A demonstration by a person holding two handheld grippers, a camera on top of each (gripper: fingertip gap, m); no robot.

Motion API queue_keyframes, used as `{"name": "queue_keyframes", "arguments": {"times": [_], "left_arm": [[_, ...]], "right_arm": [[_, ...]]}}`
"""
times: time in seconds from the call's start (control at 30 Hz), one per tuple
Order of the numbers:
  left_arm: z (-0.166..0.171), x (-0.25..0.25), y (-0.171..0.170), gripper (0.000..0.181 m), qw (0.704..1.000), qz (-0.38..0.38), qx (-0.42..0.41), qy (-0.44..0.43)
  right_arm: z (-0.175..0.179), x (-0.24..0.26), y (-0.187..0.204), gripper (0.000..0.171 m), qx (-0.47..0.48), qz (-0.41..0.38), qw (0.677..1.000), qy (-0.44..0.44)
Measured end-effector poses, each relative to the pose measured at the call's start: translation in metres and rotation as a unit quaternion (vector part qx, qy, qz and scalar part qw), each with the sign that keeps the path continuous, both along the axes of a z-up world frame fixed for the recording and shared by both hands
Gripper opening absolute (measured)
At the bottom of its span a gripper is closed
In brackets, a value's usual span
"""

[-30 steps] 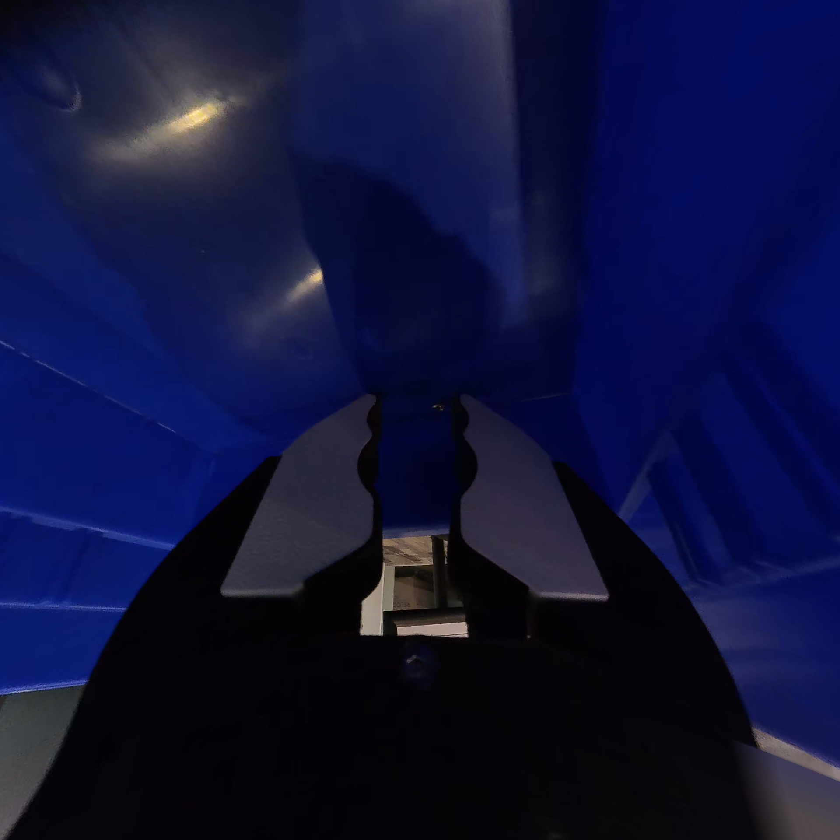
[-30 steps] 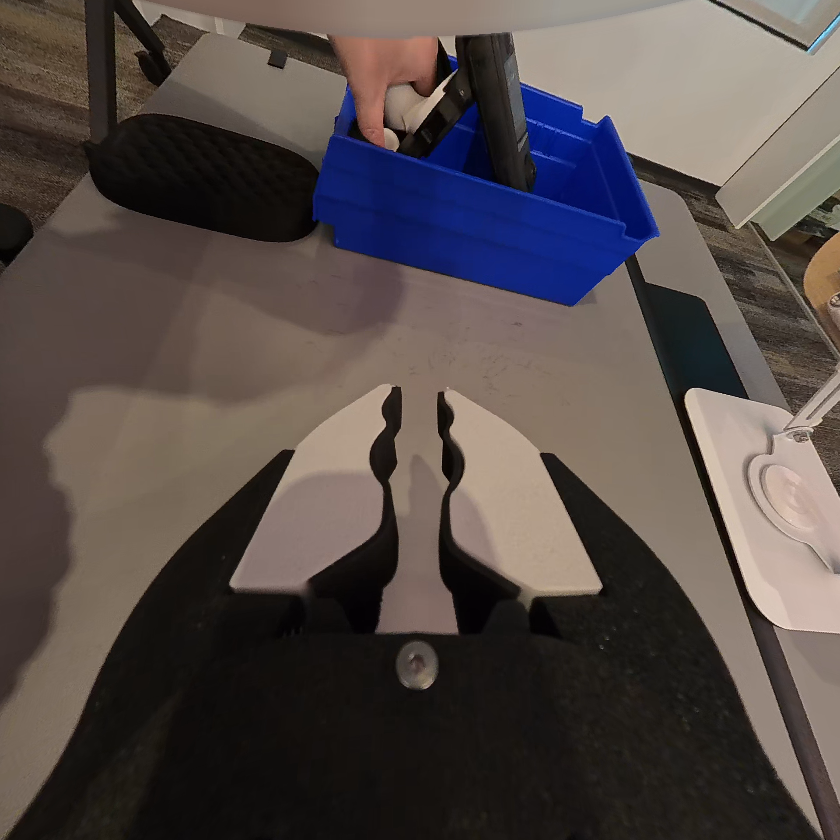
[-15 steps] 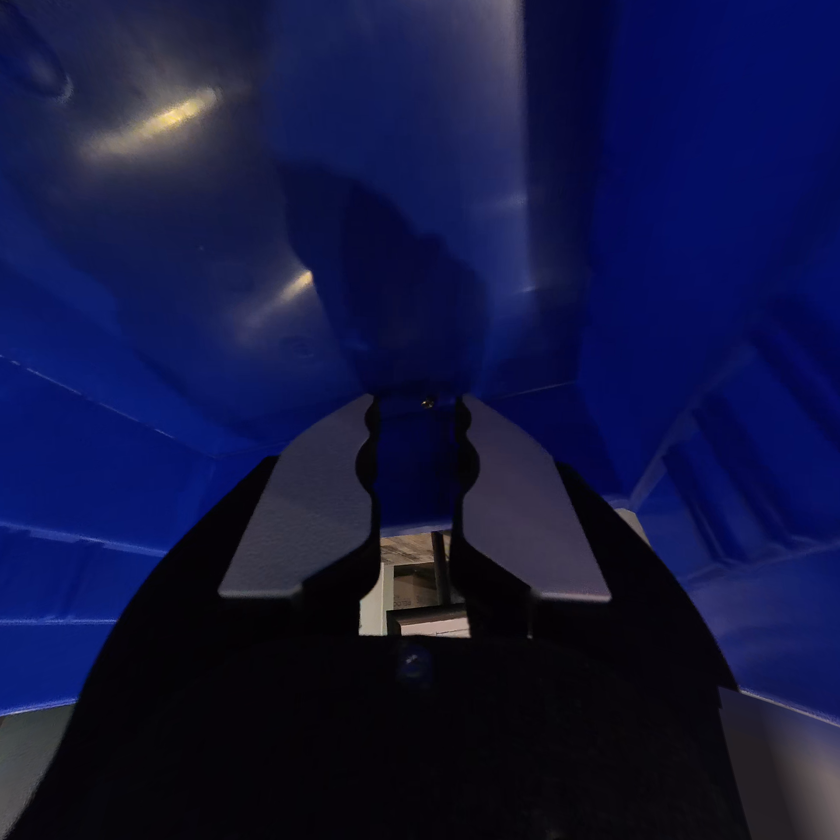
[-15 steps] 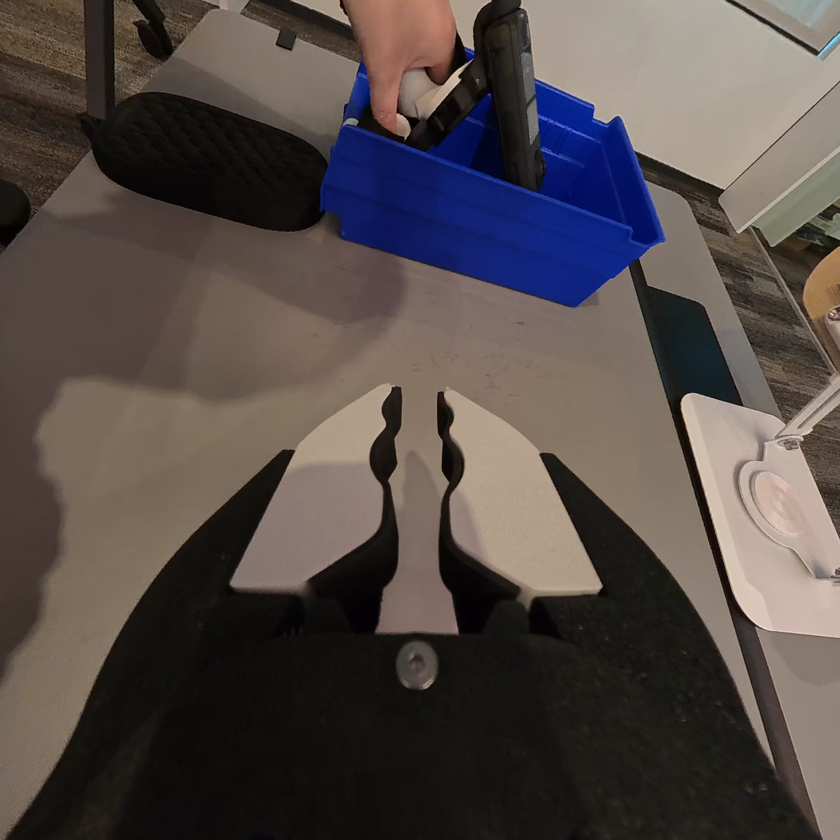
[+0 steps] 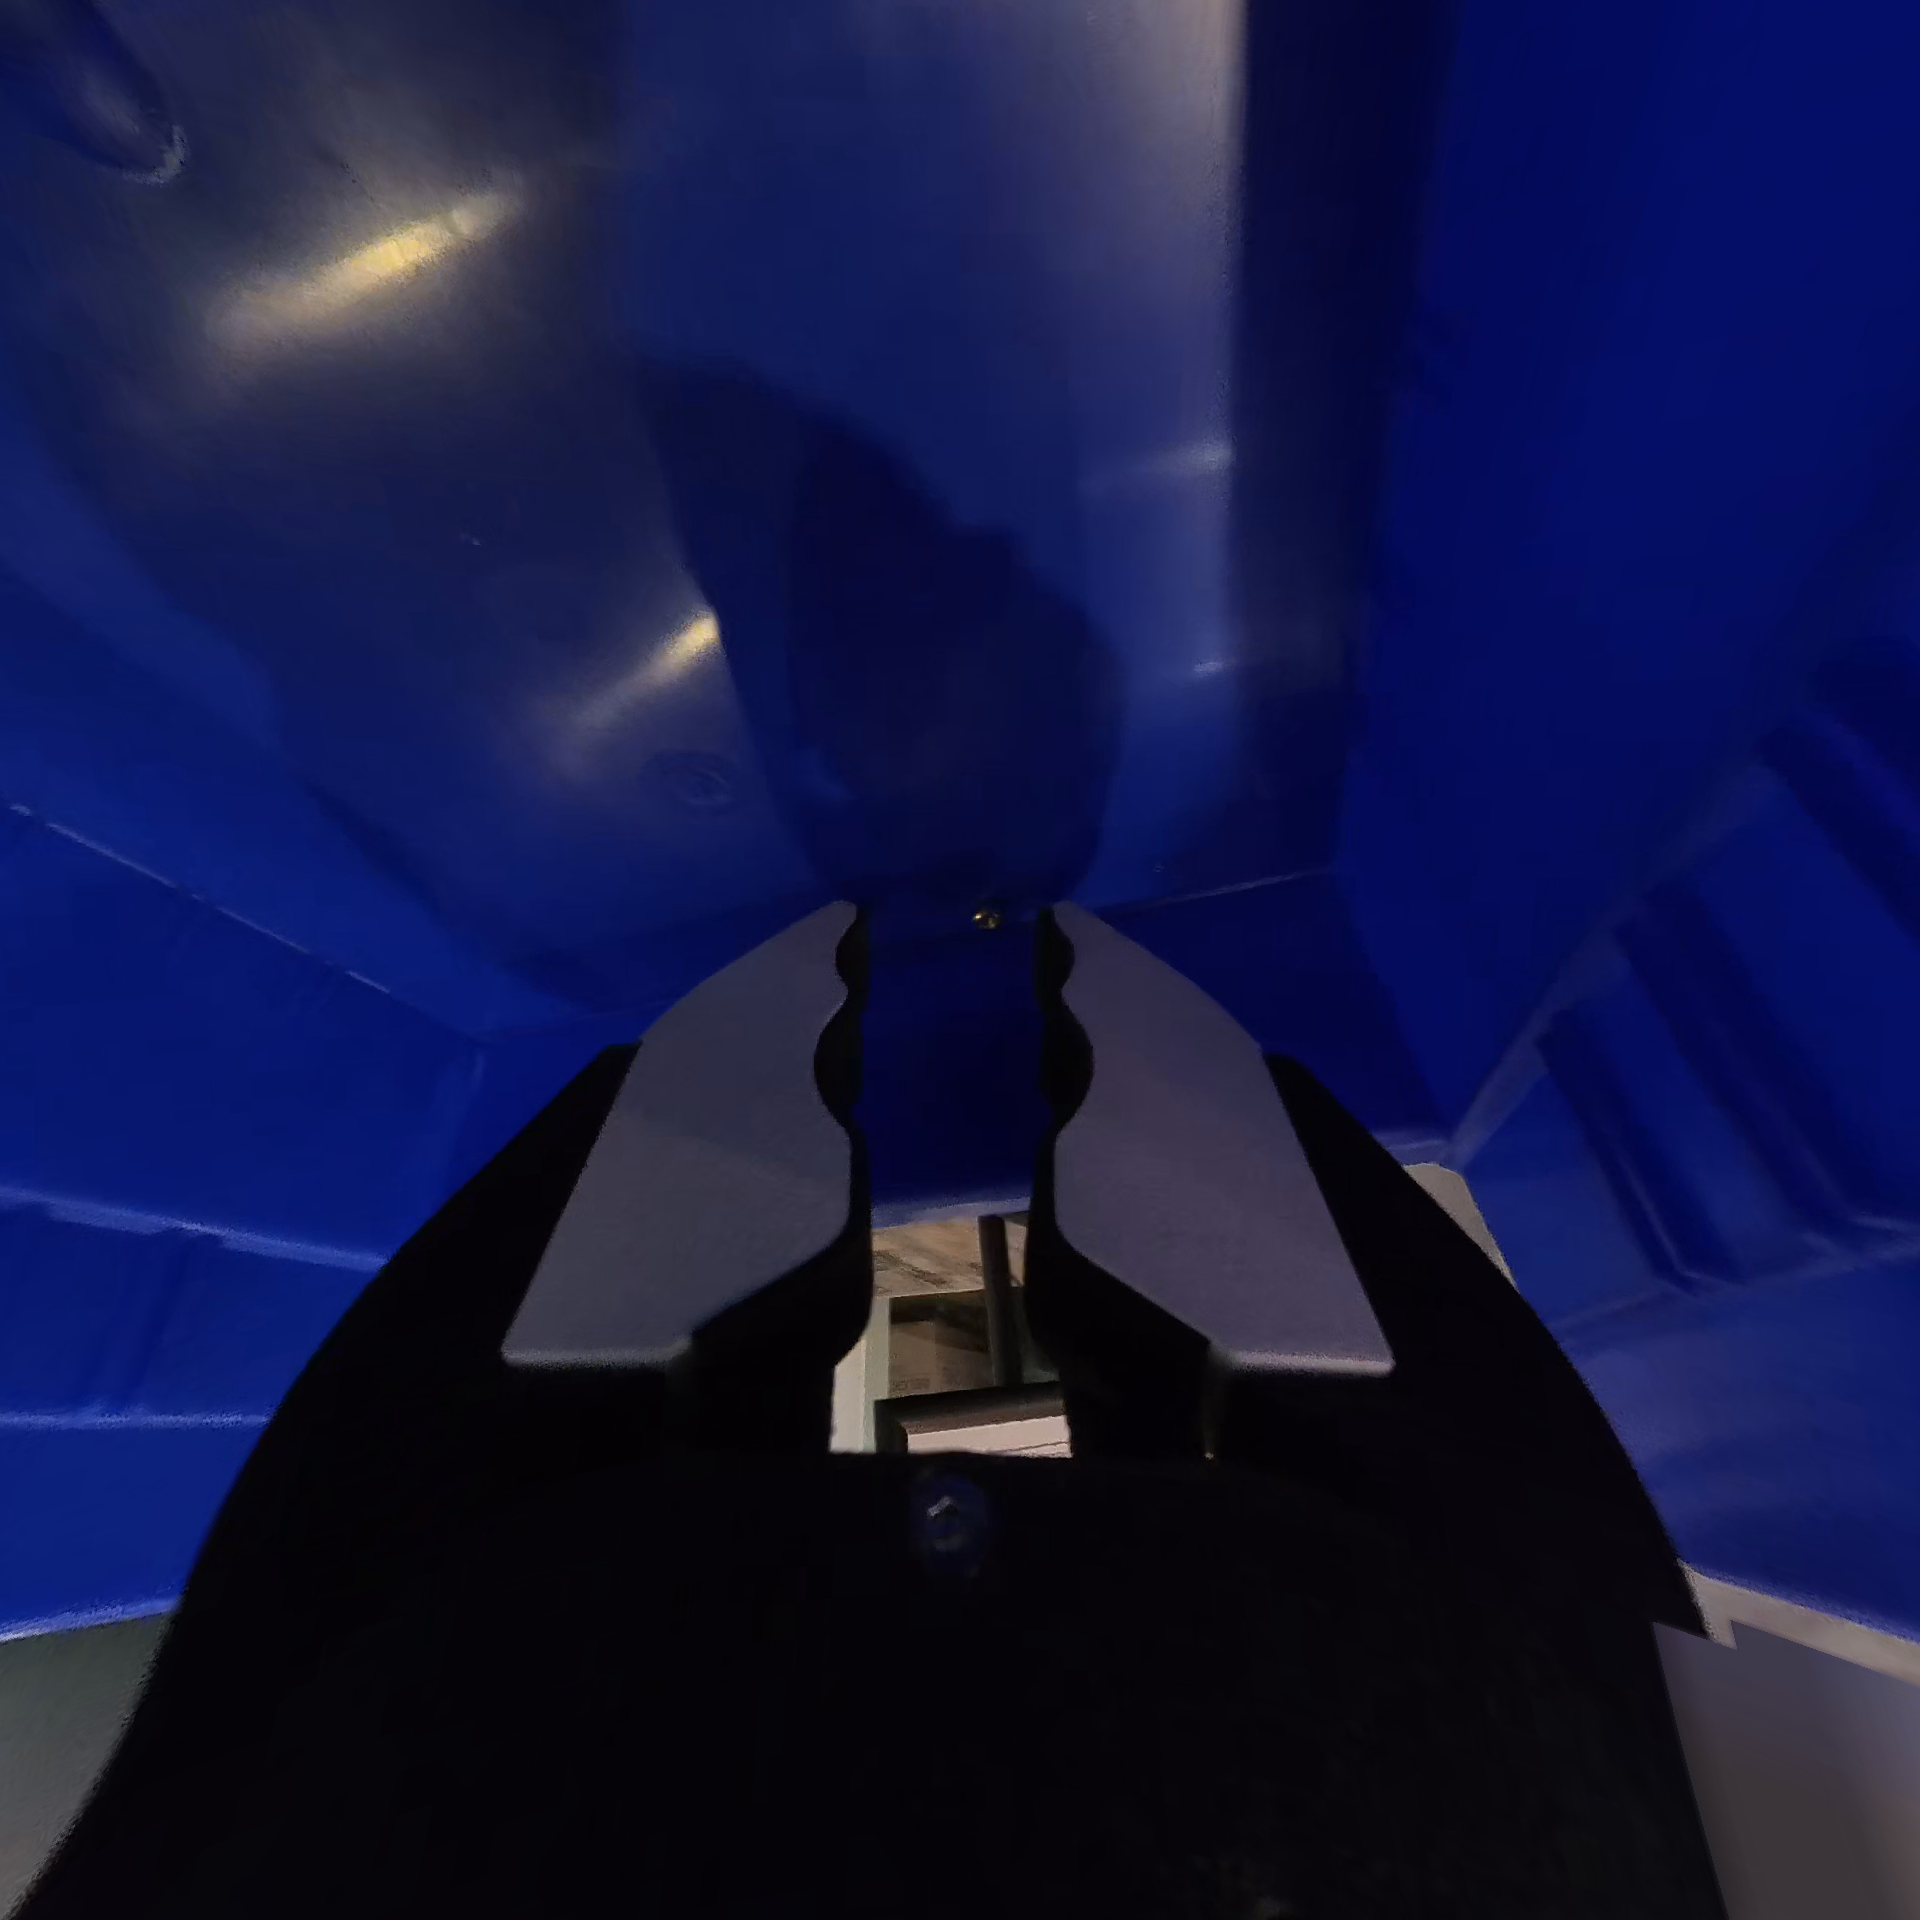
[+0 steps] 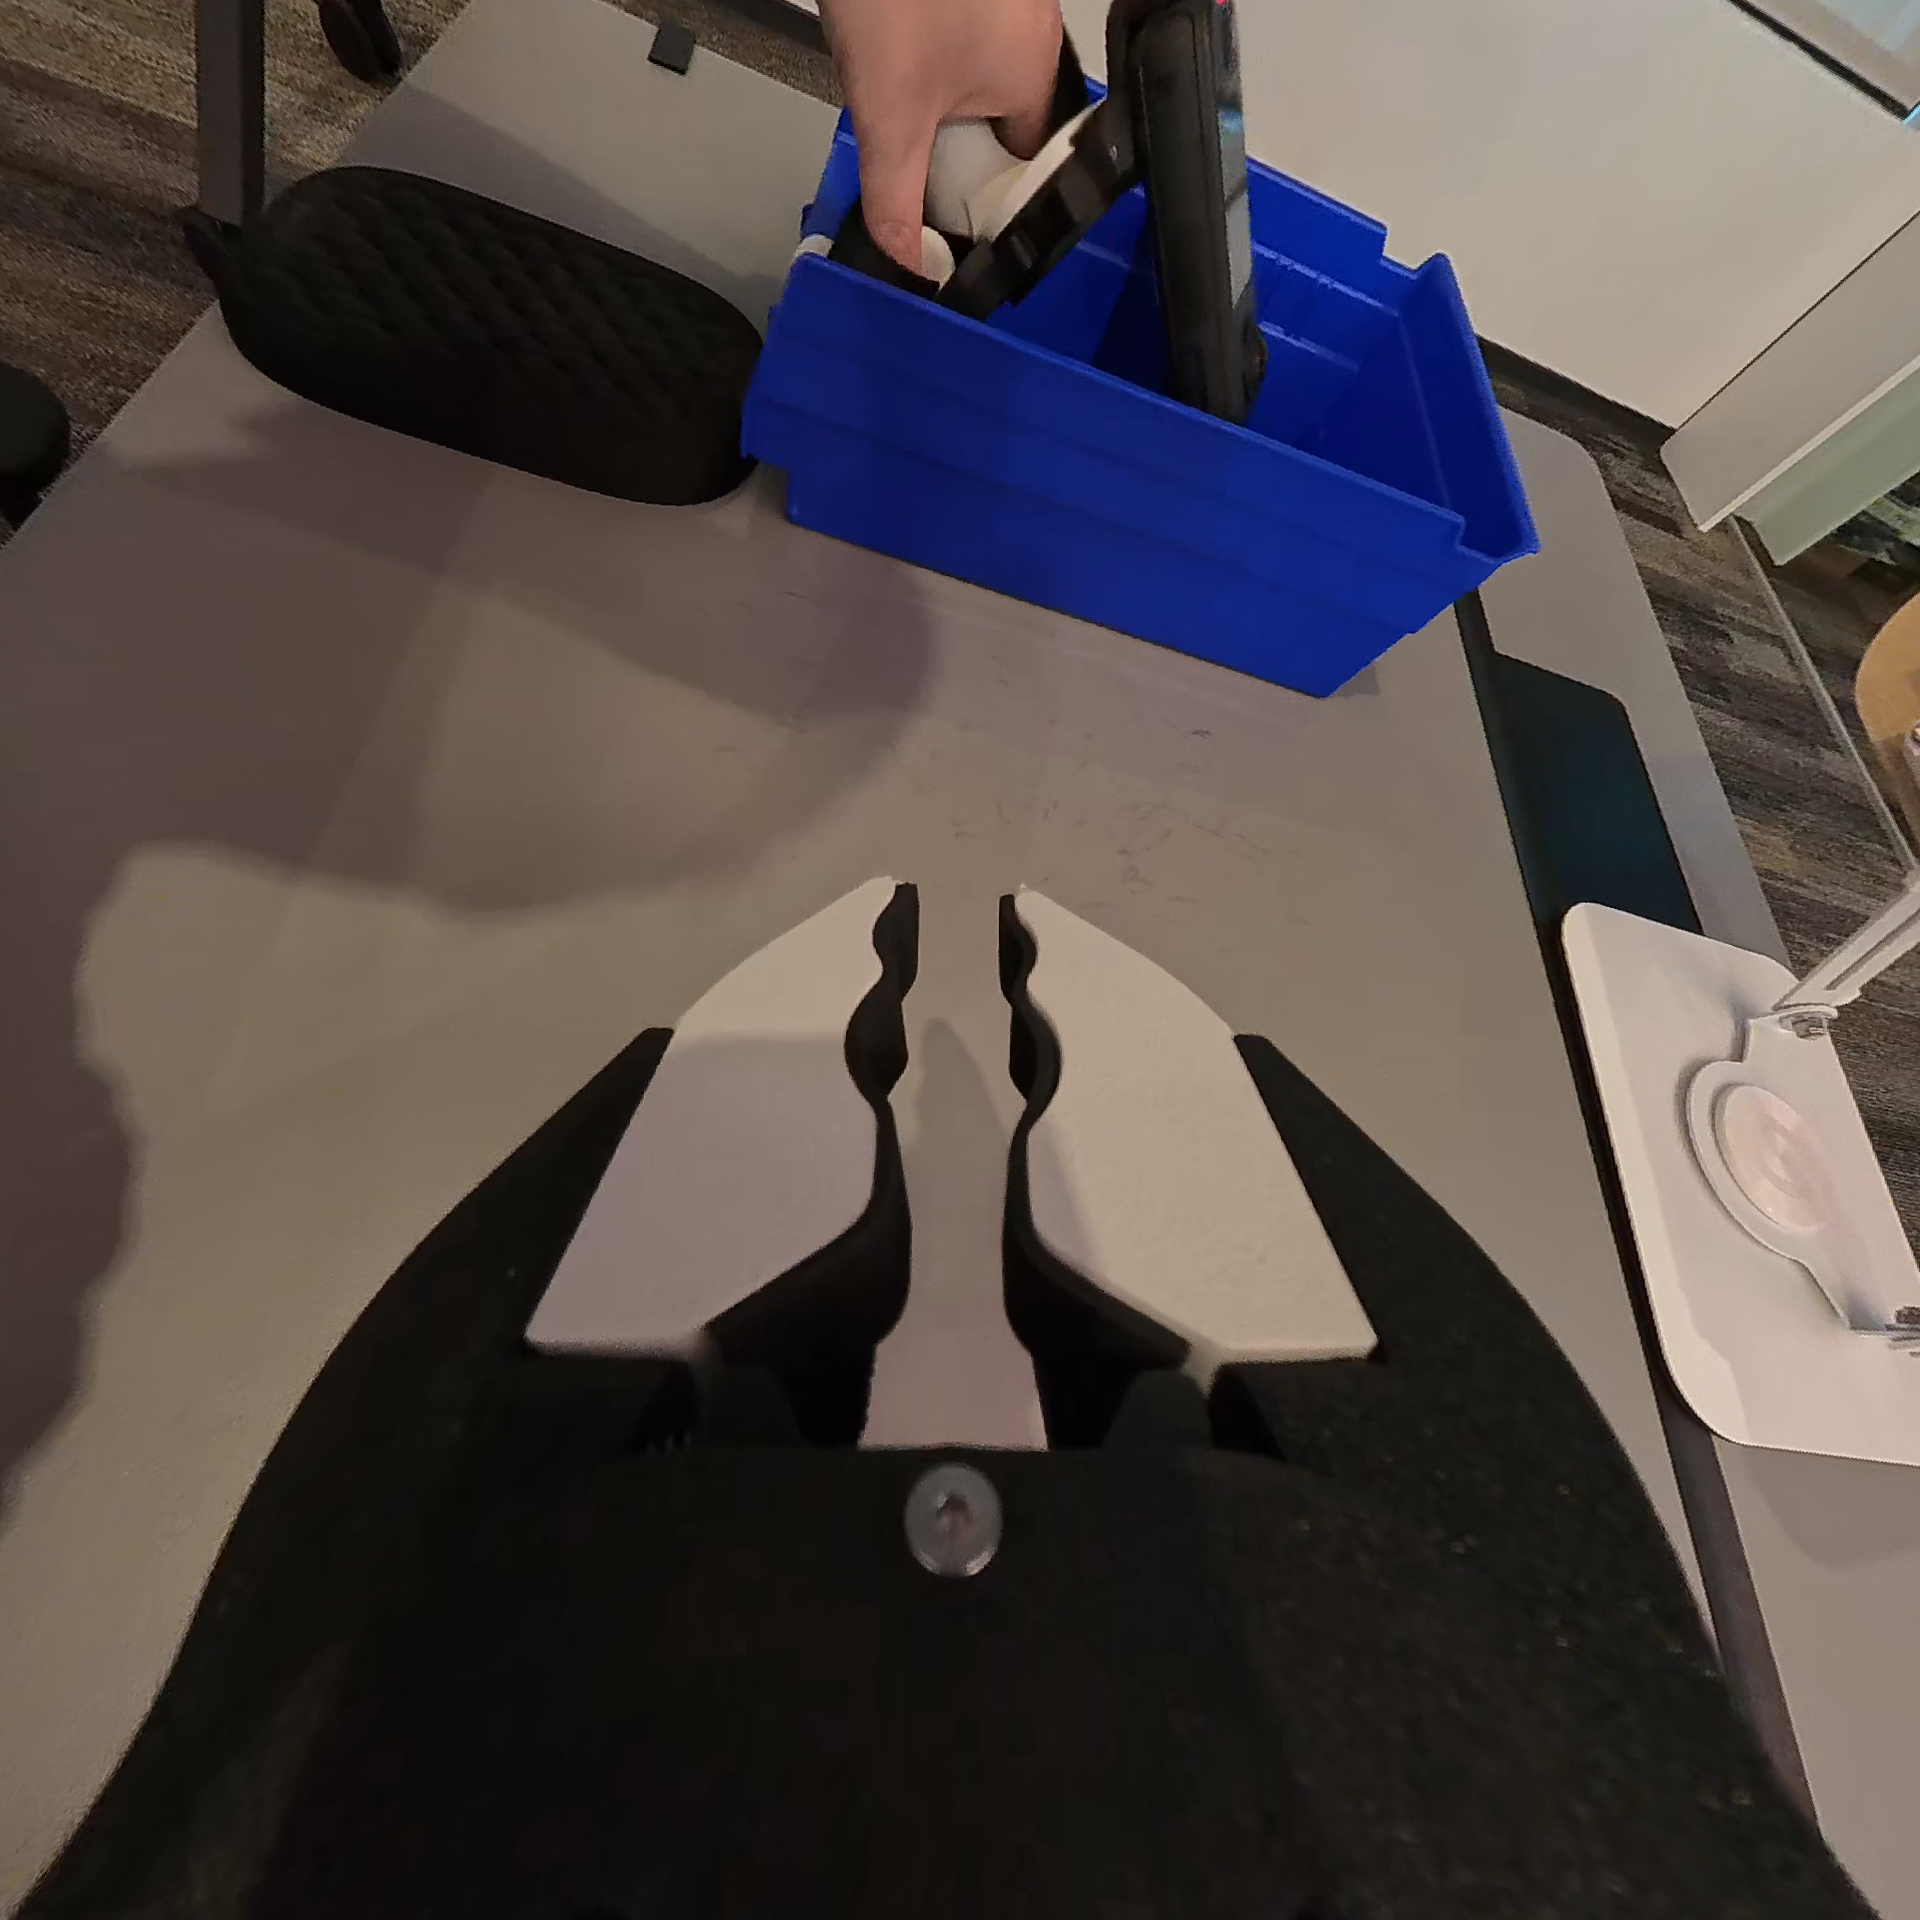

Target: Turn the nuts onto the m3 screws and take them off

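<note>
I have my left gripper (image 5: 948, 920) plunged deep into the blue bin (image 6: 1091, 488), which stands at the far edge of the grey worktop (image 6: 623, 779). Its jaws stand apart with nothing between them. Just past the tips, on the bin floor close to the right finger, lies one small brass-coloured piece (image 5: 987, 914). I take it for a nut or screw head, but it is too small to tell.

My right gripper (image 6: 958, 899) hovers over the middle of the worktop, jaws slightly apart and empty.

I judge this the fetching step. Next I must centre the left tips on that piece and close gently, since it could skid away on the smooth plastic.
</note>
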State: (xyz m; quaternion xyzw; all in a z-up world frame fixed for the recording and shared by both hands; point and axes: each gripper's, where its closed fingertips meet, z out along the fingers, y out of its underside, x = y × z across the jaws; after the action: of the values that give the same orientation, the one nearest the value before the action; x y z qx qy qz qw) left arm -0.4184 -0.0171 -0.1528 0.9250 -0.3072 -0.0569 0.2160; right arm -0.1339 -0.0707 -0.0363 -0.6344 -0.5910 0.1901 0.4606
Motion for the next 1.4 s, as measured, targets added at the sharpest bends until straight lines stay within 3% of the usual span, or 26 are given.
{"name": "queue_keyframes", "arguments": {"times": [0.17, 0.33, 0.43, 0.57, 0.87, 1.0, 1.13, 1.4], "left_arm": [[0.000, -0.007, 0.003, 0.015, 1.000, -0.012, 0.002, 0.000], [0.000, -0.003, 0.000, 0.026, 1.000, -0.002, -0.005, -0.004], [-0.001, -0.009, 0.005, 0.008, 1.000, -0.021, 0.008, 0.007], [-0.001, -0.007, 0.003, 0.000, 1.000, -0.019, 0.001, -0.003], [0.006, -0.020, 0.007, 0.002, 1.000, -0.017, 0.001, 0.004], [0.015, -0.025, -0.002, 0.022, 1.000, 0.011, -0.013, -0.007], [0.006, -0.021, -0.002, 0.029, 0.999, 0.026, -0.018, -0.017], [0.000, -0.021, 0.004, 0.016, 0.999, 0.035, 0.003, 0.003]], "right_arm": [[0.002, 0.000, 0.000, 0.014, 0.002, 0.001, 1.000, 0.002], [0.004, 0.000, -0.001, 0.014, 0.008, 0.002, 1.000, -0.001], [0.004, 0.001, -0.001, 0.014, 0.010, 0.002, 1.000, -0.002], [0.005, 0.002, -0.001, 0.014, 0.011, 0.001, 1.000, -0.001], [0.002, 0.001, -0.002, 0.014, 0.013, 0.004, 1.000, -0.013], [0.001, 0.001, -0.002, 0.014, 0.010, 0.005, 1.000, -0.011], [-0.001, 0.001, -0.002, 0.014, 0.010, 0.005, 1.000, -0.015], [0.001, 0.001, -0.003, 0.014, 0.014, 0.005, 1.000, -0.017]]}}
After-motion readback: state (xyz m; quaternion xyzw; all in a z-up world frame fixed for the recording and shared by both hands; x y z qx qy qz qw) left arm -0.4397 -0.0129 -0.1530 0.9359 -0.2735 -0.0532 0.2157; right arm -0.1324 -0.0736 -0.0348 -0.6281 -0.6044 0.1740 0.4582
